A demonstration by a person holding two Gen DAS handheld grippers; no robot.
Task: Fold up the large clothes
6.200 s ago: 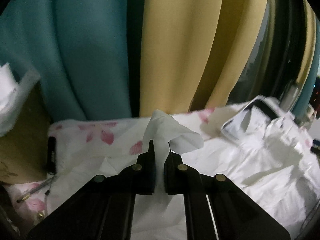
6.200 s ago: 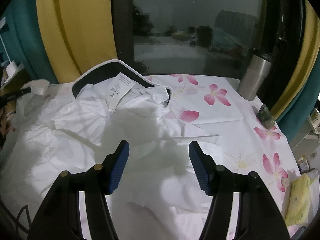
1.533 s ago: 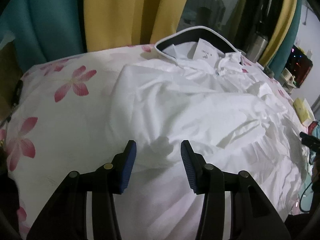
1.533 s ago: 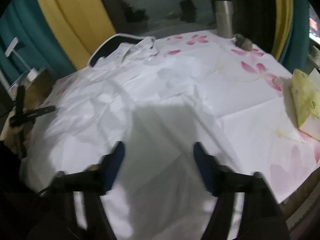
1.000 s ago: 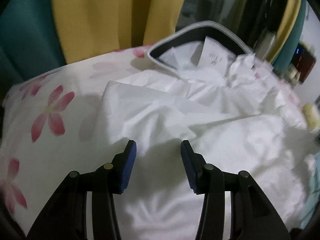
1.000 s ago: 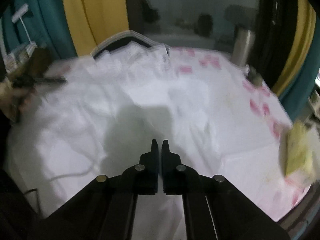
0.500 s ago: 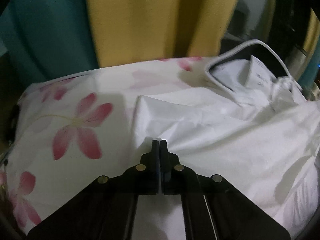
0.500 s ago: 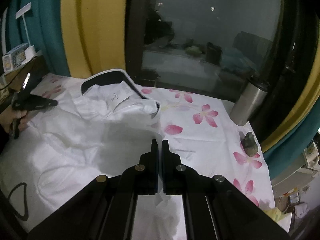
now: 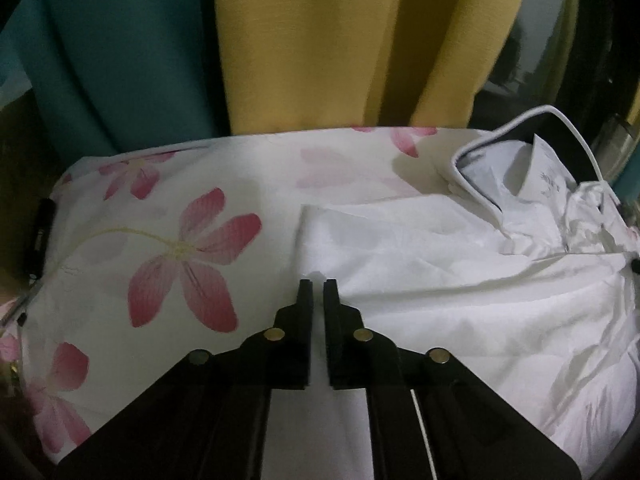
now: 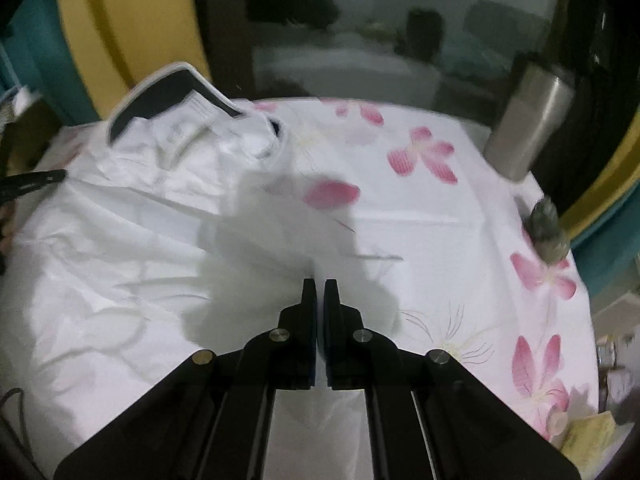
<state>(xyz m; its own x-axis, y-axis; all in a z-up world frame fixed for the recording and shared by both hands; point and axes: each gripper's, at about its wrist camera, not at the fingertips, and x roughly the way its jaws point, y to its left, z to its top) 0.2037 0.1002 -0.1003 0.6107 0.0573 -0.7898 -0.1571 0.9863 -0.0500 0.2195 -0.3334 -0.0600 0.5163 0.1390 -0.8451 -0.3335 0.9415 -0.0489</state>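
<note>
A large white shirt (image 9: 460, 280) with a dark-lined collar (image 9: 516, 148) lies spread on a flowered tablecloth (image 9: 180, 248). My left gripper (image 9: 318, 282) is shut on the shirt's left edge, with white cloth running between the fingers. In the right wrist view the shirt (image 10: 120, 248) fills the left half, collar (image 10: 160, 100) at the back. My right gripper (image 10: 319, 281) is shut on the shirt's right edge. The left gripper (image 10: 32, 182) shows at the far left there.
Yellow and teal curtains (image 9: 320, 40) hang behind the table. A steel tumbler (image 10: 528, 120) and a small grey object (image 10: 548, 228) stand at the right edge. A yellow pack (image 10: 588, 440) lies at the front right. A black pen-like item (image 9: 42, 232) lies at the left edge.
Both grippers stay shut on the shirt's edges. The left has shifted left along the edge. The right has dropped lower over the cloth, its view now blurred.
</note>
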